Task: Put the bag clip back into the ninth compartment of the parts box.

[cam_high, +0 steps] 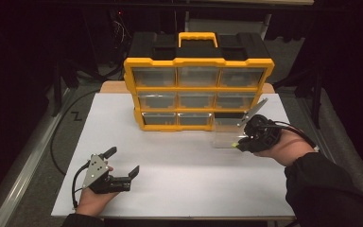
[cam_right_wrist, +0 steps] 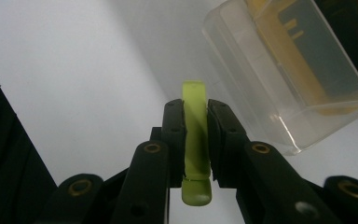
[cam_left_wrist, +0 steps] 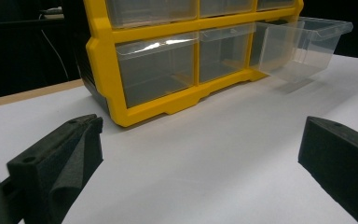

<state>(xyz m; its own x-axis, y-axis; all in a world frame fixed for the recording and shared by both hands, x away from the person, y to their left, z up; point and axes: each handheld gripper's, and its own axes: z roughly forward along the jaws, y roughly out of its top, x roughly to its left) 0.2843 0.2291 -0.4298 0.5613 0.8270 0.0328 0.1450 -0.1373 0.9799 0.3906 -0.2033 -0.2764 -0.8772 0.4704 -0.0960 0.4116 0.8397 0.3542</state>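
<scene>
The right gripper (cam_right_wrist: 196, 140) has its fingers (cam_right_wrist: 174, 140) clenched on a small yellow-green piece (cam_right_wrist: 195, 121), a flat, narrow strip held edge-on with one end sticking out beyond the tips and the other end hanging back between them. In the high view that gripper (cam_high: 238, 144) sits at about four o'clock of the yellow organizer (cam_high: 198, 92), right at the near rim of the clear drawer (cam_high: 227, 135), which is pulled out of the bottom-right slot and juts toward the person over the white worktop (cam_high: 170, 179). The step in hand looks like dropping the piece into that open drawer. To do it well, the tips should be carried over the near wall until the strip hangs above the middle of the drawer, not above its rim, since a thin piece that catches the edge could tip out onto the worktop. Lowering it close to the drawer floor before letting go should keep it from bouncing. The drawer is light and only partly supported by its slot, so the gripper should avoid pressing down on the front wall. The left gripper (cam_high: 123, 165) lies at about seven o'clock of the organizer, well apart from it, its fingers (cam_left_wrist: 60, 163) released and wide with nothing between them; it could steady the organizer if the drawer shifts.
</scene>
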